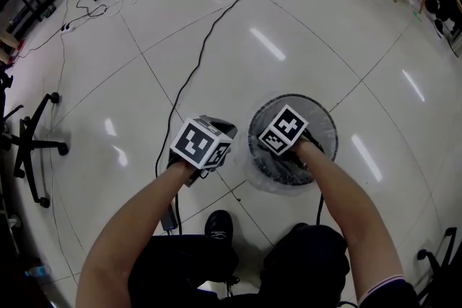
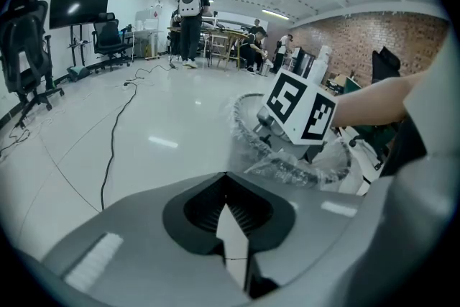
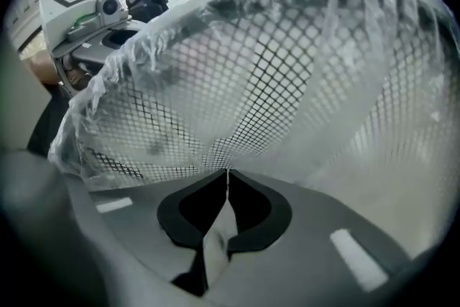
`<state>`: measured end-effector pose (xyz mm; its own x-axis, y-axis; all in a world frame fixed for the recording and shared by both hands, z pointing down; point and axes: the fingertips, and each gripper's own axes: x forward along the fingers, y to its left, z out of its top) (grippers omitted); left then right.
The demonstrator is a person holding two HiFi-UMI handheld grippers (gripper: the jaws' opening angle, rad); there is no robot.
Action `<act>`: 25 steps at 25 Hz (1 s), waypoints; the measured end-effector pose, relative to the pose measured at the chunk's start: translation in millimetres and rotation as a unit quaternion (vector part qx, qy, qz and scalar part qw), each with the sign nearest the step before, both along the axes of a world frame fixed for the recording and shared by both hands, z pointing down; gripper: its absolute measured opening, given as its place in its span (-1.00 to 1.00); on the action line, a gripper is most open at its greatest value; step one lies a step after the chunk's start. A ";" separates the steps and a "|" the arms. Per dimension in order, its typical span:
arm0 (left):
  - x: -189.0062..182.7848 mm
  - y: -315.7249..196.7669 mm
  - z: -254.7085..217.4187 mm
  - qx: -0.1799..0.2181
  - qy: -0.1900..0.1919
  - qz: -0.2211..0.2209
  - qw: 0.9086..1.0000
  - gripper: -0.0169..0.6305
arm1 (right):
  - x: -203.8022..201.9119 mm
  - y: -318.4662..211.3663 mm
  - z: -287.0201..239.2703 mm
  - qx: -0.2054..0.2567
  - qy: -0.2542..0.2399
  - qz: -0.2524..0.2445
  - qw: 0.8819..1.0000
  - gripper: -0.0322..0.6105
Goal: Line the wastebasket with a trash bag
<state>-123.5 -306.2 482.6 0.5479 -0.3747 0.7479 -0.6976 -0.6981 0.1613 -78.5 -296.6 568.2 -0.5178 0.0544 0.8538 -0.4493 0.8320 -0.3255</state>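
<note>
The right gripper (image 3: 227,175) has its jaws closed on a fold of the clear trash bag (image 3: 345,39). The film fans out from the tips across the black mesh wastebasket (image 3: 237,90), which I take as a pull to seat the liner down against the inner wall. The basket stands on the glossy floor (image 1: 303,32) just in front of the person, with the bag's ruffled edge turned over its rim and spilling a little outside on the near side. The left gripper (image 2: 226,180), jaws together on nothing, hangs just beside the basket, probably kept clear while one hand works. In the head view the right marker cube (image 1: 283,130) covers that gripper's tips, so how deep they reach is unclear, and whether the bag meets the basket's bottom is hidden
</note>
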 end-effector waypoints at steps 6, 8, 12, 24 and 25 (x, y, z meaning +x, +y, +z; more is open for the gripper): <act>0.6 -2.0 -1.6 0.003 0.001 0.000 1.000 -0.91 | 10.3 4.7 2.4 -0.005 0.005 0.003 1.000 -0.86; 3.9 -1.8 -2.5 0.003 0.003 0.003 1.000 -0.91 | 19.9 7.4 5.7 -0.009 0.012 0.008 1.000 -0.86; 11.7 -1.8 -4.1 0.004 0.003 0.010 1.000 -0.91 | 35.4 11.2 11.9 -0.018 0.023 0.016 0.999 -0.86; 10.2 -3.6 -7.7 0.007 0.001 0.008 1.000 -0.91 | 35.8 13.2 2.5 -0.016 0.019 0.015 1.000 -0.61; 10.5 -3.5 -8.7 0.008 0.002 0.009 1.000 -0.91 | 36.2 13.5 0.4 -0.015 0.020 0.014 1.000 -0.60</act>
<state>-113.0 -309.7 473.8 0.5570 -0.3769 0.7401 -0.6850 -0.7124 0.1527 -42.3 -283.1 568.7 -0.4853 0.0655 0.8719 -0.4856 0.8091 -0.3310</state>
